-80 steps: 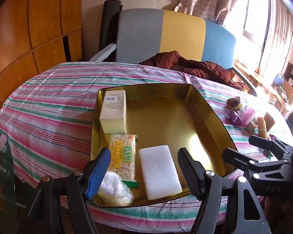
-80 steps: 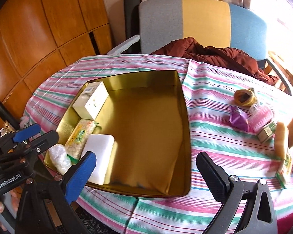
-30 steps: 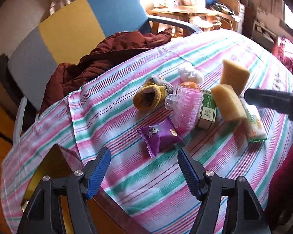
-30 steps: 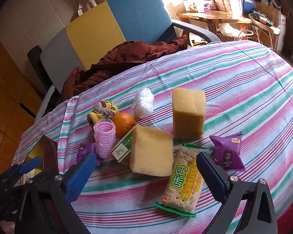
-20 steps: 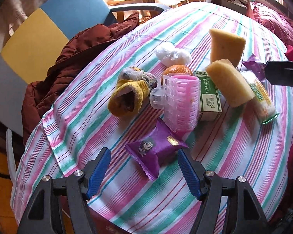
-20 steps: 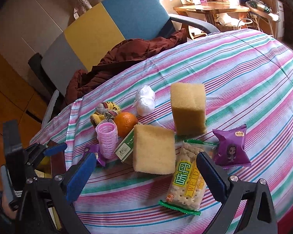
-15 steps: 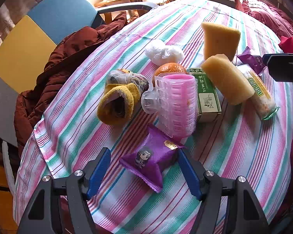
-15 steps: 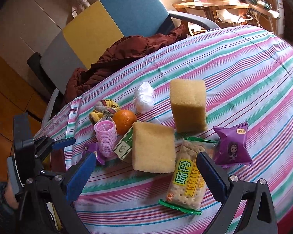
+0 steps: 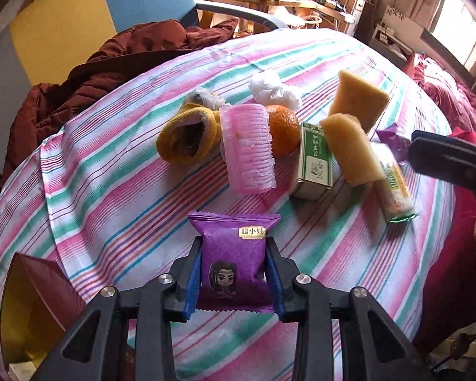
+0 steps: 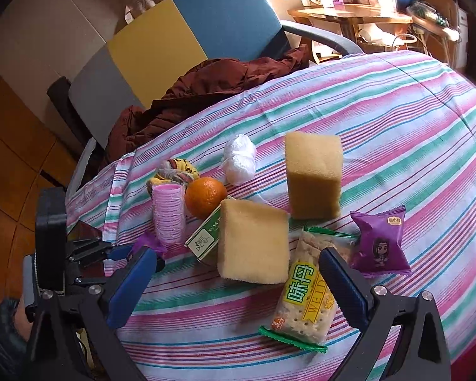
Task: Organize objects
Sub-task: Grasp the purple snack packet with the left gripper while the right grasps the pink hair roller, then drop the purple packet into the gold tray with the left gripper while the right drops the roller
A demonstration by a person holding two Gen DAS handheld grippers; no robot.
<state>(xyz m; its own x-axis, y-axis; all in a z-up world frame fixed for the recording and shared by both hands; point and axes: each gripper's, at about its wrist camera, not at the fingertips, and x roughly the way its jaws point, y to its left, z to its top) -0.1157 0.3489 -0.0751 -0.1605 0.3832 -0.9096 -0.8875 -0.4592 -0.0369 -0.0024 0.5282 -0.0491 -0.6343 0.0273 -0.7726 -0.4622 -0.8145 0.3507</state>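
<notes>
Pick-up step. The left gripper [image 9: 234, 274] is closing on a purple packet [image 9: 233, 262] that lies on the striped cloth [image 9: 111, 197], pads against its sides. The right gripper [image 10: 238, 281] hangs released over the cracker pack [image 10: 304, 298]. Next: lift clear and carry to the gold tray [image 9: 25, 311].

The left gripper [image 9: 234, 277], closing on the purple snack packet [image 9: 231, 262], is hiding the packet's side edges behind its fingers [image 9: 194, 281], while the gold tray [image 9: 22, 311] left of them is running off the frame.
</notes>
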